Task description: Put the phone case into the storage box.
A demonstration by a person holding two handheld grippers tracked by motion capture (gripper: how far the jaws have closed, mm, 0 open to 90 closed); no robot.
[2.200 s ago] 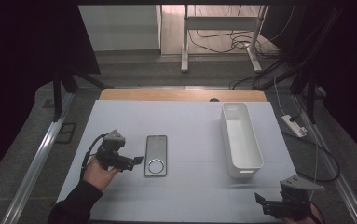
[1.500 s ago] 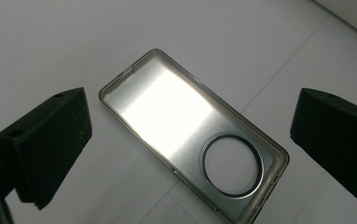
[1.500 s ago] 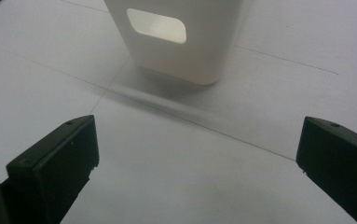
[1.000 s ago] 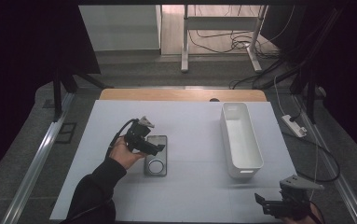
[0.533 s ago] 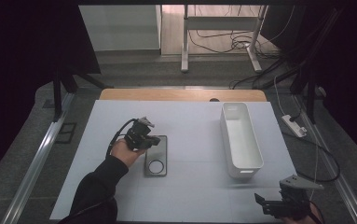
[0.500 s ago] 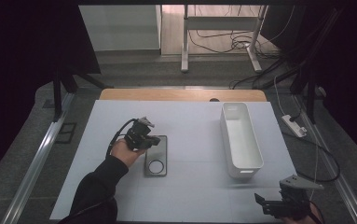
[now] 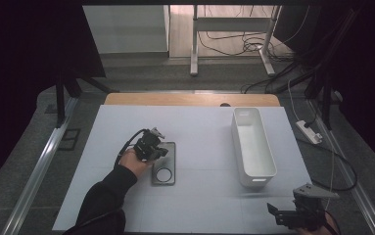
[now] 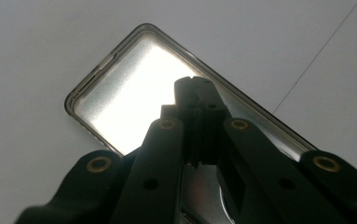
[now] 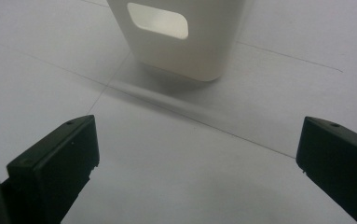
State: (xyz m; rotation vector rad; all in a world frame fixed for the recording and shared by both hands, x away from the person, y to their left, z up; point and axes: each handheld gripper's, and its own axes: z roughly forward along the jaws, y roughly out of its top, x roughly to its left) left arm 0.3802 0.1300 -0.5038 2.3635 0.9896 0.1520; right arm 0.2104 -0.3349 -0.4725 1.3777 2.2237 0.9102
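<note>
Left gripper: jaws pressed together, nothing between them, tips over the far half of a phone case. In the left gripper view the tips sit above the case's bright, reflective inner face; contact with it cannot be told. The left hand holds the gripper from the near-left, dark sleeve running to the table's front edge.

Phone case: clear, dark-rimmed, lying flat on the white table, left of centre, ring feature at its near end.

Right gripper: jaws spread wide, empty, low at the near-right corner of the table. Its camera looks at the short end of a white bin with an oval handle cut-out.

White bin: long, open-topped, standing right of centre, well apart from the case.
</note>
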